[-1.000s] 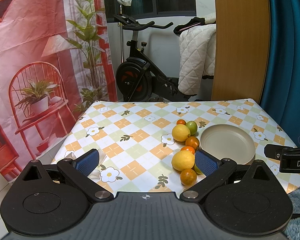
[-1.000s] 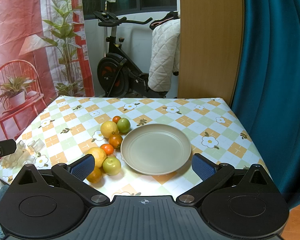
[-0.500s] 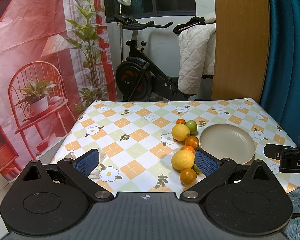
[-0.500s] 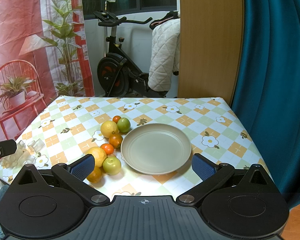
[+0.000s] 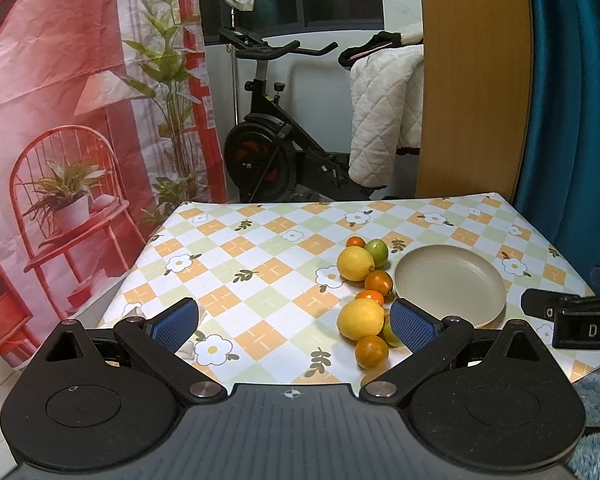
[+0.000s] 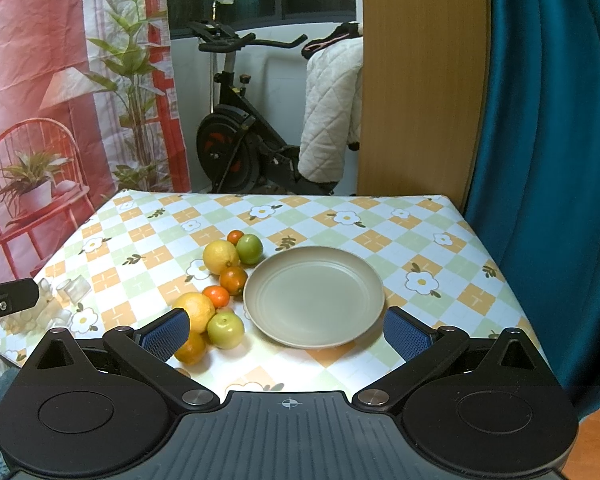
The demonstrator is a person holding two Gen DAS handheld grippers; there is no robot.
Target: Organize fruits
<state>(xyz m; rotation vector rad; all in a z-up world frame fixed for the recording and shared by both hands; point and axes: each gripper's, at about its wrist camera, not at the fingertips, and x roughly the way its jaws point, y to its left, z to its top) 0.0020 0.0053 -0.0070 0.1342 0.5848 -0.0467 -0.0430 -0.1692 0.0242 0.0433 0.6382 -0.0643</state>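
A beige plate [image 6: 314,296] lies empty on the checked tablecloth; it also shows in the left wrist view [image 5: 450,284]. Left of it lies a row of fruit: two yellow lemons [image 6: 220,257] [image 6: 194,312], two green fruits [image 6: 249,249] [image 6: 225,330] and several small oranges [image 6: 233,280]. My right gripper [image 6: 286,330] is open and empty, held before the table's near edge, facing the plate. My left gripper [image 5: 294,324] is open and empty, facing the tablecloth left of the fruit; the near lemon [image 5: 360,319] and an orange [image 5: 372,352] lie by its right finger.
A small white crumpled object [image 6: 60,296] lies at the table's near left corner. Behind the table stand an exercise bike [image 6: 236,140], a wooden panel [image 6: 420,80] and a teal curtain [image 6: 548,120]. A printed red backdrop [image 5: 60,120] hangs at the left.
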